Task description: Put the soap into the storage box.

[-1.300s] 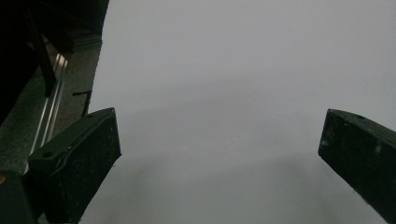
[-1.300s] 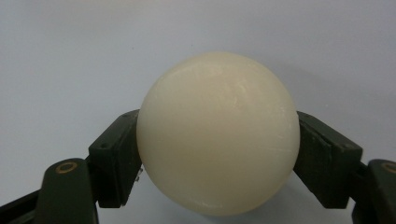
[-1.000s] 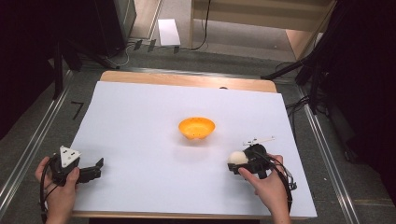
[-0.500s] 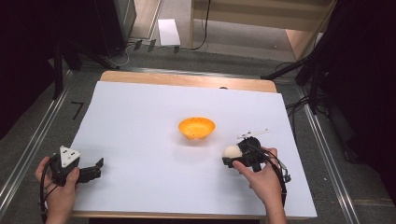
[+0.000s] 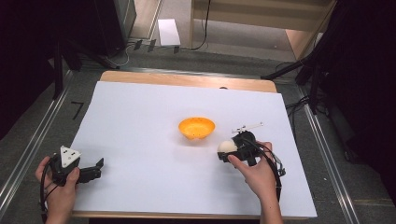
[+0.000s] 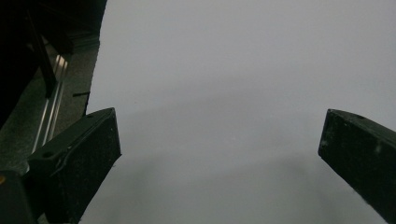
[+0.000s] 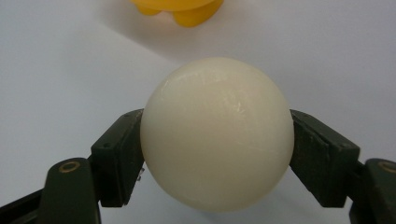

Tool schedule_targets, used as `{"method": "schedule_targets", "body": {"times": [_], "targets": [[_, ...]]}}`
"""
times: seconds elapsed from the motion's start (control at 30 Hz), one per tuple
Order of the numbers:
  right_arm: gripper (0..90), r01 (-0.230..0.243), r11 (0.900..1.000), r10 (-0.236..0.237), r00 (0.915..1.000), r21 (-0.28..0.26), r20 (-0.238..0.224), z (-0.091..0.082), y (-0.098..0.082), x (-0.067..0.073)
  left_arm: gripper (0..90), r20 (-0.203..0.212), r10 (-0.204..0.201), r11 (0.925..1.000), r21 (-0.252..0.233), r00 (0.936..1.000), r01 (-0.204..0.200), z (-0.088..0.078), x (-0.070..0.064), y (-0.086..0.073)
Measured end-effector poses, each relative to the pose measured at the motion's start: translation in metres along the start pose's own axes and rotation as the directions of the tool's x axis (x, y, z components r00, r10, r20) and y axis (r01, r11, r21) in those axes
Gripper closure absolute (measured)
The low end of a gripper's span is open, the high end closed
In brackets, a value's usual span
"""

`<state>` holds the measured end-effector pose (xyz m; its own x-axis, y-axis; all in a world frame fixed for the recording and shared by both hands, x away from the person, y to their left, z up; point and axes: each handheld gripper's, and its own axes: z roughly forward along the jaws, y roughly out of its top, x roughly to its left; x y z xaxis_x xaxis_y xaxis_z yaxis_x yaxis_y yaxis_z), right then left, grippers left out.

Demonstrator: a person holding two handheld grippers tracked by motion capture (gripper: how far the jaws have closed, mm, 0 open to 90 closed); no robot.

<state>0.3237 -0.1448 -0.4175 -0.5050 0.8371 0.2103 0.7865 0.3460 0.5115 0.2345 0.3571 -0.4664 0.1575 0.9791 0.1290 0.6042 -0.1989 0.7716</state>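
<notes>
An orange bowl (image 5: 196, 127) stands near the middle of the white table (image 5: 154, 107); its feet show at the top of the right gripper view as the orange bowl (image 7: 180, 9). My right gripper (image 5: 227, 150) is shut on a cream-white ball (image 5: 227, 146), a little to the right and in front of the bowl. Both jaws press the sides of the ball (image 7: 217, 133). My left gripper (image 5: 95, 168) rests at the table's front left corner, open, with bare white surface between its jaws in the left gripper view.
A metal rail (image 5: 28, 154) runs along the table's left side and another rail (image 5: 327, 154) along the right. The wooden far edge (image 5: 187, 80) borders the floor, where a white box (image 5: 168, 31) and cables lie. Dark equipment stands on both sides.
My right gripper has carried the ball left and forward toward the bowl, lifting it from the front right. The left gripper has stayed still.
</notes>
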Motion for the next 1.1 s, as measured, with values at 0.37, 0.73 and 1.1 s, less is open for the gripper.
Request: {"method": "schedule_targets", "body": {"times": [0.37, 0.73, 1.1], "targets": [[25.4, 0.002, 1.000, -0.002, 0.9999, -0.004, -0.011, 0.001, 0.013, 0.003, 0.0, 0.000, 0.001, 1.0000, 0.000, 1.0000, -0.001, 0.000, 0.000, 0.000], [25.5, 0.023, 1.000, -0.023, 0.9995, -0.008, -0.021, -0.001, 0.029, 0.007, 0.0, -0.002, 0.006, 1.0000, 0.002, 1.0000, -0.006, 0.000, -0.001, 0.000], [25.4, 0.024, 0.999, -0.024, 0.9994, -0.025, -0.023, -0.005, 0.044, 0.013, 0.0, 0.000, 0.005, 1.0000, 0.001, 1.0000, -0.005, 0.000, -0.001, 0.000]]}}
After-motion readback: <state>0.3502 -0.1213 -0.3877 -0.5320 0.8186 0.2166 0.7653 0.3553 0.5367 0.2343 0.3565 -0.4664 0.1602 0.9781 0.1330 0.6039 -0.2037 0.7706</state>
